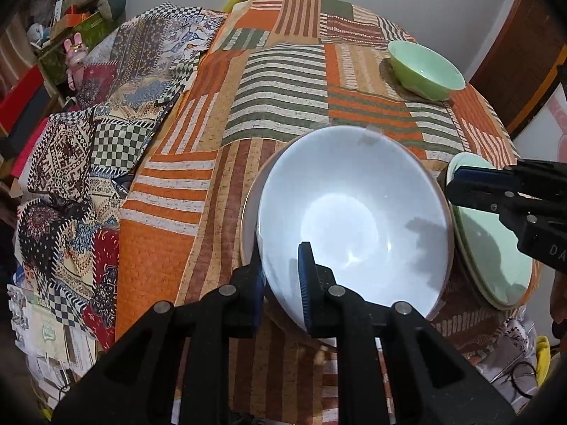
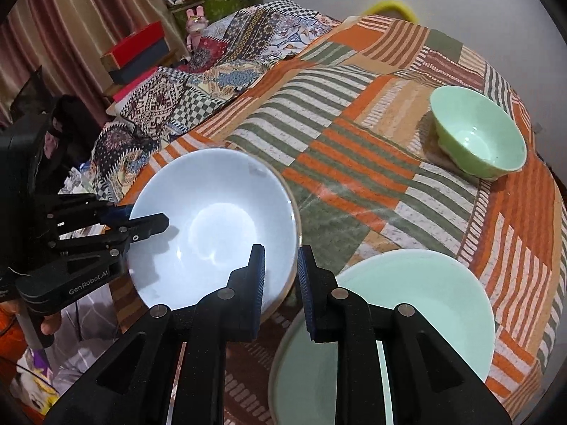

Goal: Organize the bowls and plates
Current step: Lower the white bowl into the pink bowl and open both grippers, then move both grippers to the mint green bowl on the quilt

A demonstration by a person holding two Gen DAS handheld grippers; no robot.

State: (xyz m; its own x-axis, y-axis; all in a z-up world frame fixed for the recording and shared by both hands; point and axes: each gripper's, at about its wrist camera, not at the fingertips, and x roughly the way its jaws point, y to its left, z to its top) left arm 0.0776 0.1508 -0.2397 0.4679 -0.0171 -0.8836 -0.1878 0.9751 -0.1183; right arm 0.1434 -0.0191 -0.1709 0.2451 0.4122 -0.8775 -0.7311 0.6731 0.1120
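Patchwork cloth [image 2: 354, 148] in orange, green and cream stripes covers the table across most of both views, with a second, checkered cloth [image 1: 106, 134] bunched at the left of the frame.

A large white bowl [image 1: 354, 219] is seen at centre in the left wrist view and at centre left in the right wrist view. It is tilted, its near rim raised. The left gripper [image 1: 281, 276] is clamped on that near rim, one pad inside the bowl and one outside.

A pale green plate [image 2: 407, 304] lies at the lower right of the right wrist view, just beside the white bowl. The right gripper [image 2: 281, 276] is held above the gap between bowl and plate; its jaws stand narrow, and nothing is seen between the pads.

A small green bowl [image 2: 478, 138] rests upright at the upper right of both views, well apart from the other dishes.

The step in hand is judged to be the carrying of the white bowl. The next move calls for a resting place to be chosen, probably with the other dishes, and for the rim grip to be kept firm.

Whether a further plate lies under the white bowl cannot be told, though a brownish edge is shown at its left side in the left wrist view. The full face of the green plate is shown only in the right wrist view.
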